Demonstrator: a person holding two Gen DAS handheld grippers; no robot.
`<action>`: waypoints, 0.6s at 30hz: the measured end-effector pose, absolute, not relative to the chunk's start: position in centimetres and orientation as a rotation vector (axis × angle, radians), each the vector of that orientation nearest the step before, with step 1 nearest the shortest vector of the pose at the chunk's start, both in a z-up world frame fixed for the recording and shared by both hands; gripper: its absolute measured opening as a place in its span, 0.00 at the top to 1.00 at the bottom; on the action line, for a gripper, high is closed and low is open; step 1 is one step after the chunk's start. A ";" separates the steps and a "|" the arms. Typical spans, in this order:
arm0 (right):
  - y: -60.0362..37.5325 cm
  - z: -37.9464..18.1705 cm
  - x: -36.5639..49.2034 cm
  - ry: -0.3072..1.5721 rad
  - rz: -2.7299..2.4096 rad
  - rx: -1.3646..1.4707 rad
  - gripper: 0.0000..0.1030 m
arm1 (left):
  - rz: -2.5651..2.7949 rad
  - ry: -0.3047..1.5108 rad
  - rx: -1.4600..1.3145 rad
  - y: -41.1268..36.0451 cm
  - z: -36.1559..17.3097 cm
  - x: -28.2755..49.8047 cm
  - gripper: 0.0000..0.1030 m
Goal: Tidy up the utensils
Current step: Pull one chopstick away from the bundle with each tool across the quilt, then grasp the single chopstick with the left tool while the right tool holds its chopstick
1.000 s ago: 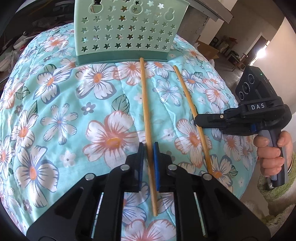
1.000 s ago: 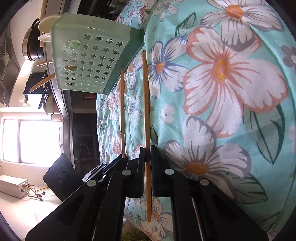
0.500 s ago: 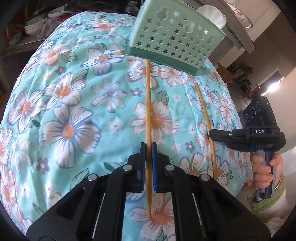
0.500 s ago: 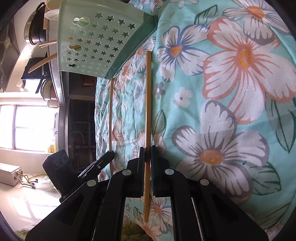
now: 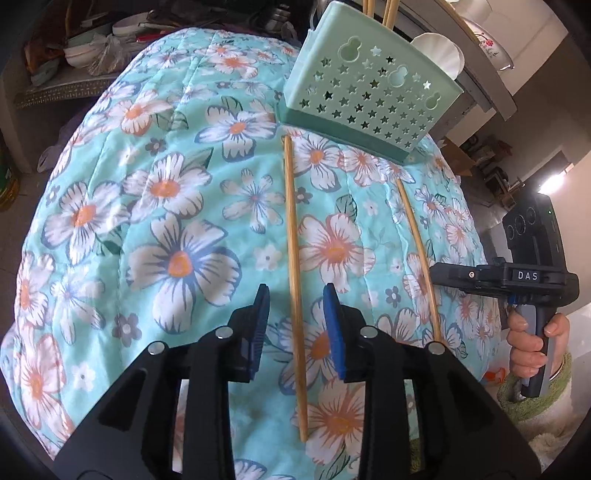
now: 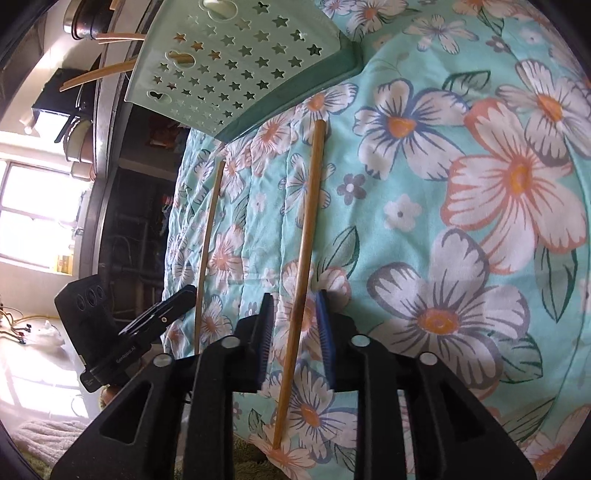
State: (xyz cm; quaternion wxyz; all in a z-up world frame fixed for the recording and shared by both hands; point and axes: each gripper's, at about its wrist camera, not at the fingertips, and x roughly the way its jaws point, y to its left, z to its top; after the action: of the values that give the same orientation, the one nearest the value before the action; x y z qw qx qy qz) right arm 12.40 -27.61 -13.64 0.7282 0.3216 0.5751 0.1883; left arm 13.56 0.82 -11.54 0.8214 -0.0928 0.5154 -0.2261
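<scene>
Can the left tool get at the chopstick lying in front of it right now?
Probably yes. The left tool has just been opening, and the chopstick lies on the floral cloth between its fingers, untouched. Nothing covers it; the green holder stands beyond its far end.

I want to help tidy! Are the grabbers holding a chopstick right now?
No. Both the left gripper and right gripper are open; a chopstick lies between each pair of pads.

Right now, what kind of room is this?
Probably a home kitchen: a green utensil holder with chopsticks in it, bowls stacked on a shelf, and a dark pot on a counter, around a floral-covered table.
</scene>
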 end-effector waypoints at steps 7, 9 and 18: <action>-28.0 -13.1 13.0 1.241 0.370 0.656 0.63 | -0.510 1.061 -0.141 1.0 -9.7 17.8 0.68; -28.4 -13.4 13.1 1.239 0.362 0.666 0.63 | -0.527 1.082 -0.154 0.5 -10.0 19.5 0.68; -30.0 -13.7 12.5 1.231 0.349 0.672 0.63 | -0.533 1.131 -0.105 -3.0 -11.6 25.4 0.69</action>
State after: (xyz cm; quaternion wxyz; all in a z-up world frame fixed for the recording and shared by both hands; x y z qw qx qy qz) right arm 12.46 -29.98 -13.74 0.7501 0.3077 0.5632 0.1596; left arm 25.42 -2.97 -11.60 0.8094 -0.0492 0.5293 -0.2495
